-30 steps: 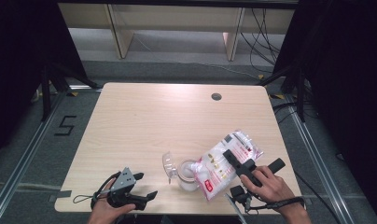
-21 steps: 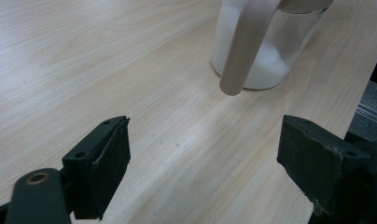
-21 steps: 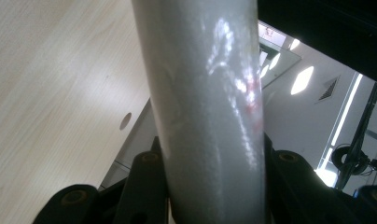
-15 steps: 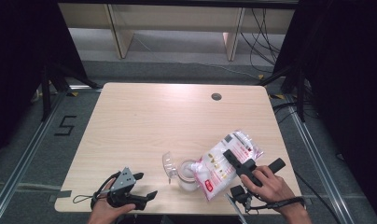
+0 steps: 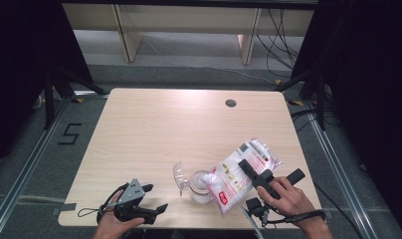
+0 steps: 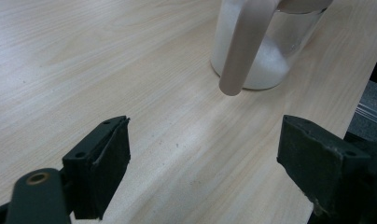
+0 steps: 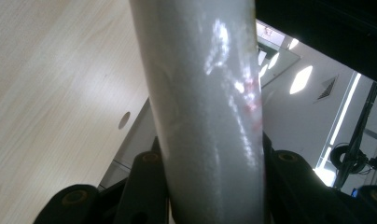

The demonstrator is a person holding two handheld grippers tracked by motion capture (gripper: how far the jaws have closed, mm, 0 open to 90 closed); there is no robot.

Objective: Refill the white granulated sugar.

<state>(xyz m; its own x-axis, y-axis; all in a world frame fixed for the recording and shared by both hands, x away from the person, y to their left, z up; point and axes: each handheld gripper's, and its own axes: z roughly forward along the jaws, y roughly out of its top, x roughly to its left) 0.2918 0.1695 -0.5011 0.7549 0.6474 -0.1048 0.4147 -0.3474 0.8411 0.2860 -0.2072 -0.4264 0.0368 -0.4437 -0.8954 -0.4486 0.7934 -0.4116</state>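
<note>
The right gripper (image 5: pixel 252 173) was clamped around a bag (image 5: pixel 241 175) of white grains, tipped toward seven o'clock over a glass jar (image 5: pixel 201 186) at the table's (image 5: pixel 154 129) near edge. Pouring well likely meant keeping the bag's mouth above the jar's rim. The left gripper (image 5: pixel 156 199), jaws spread and empty, rested at the jar's nine o'clock. Compared with a second earlier, nothing had shifted.

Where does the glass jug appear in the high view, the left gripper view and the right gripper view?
High view: the glass jug stands near the table's front edge, under the tilted bag.
Left gripper view: top, right of centre, handle facing the camera.
Right gripper view: I cannot make it out behind the bag.
Shared landmark: the wooden table.
</note>
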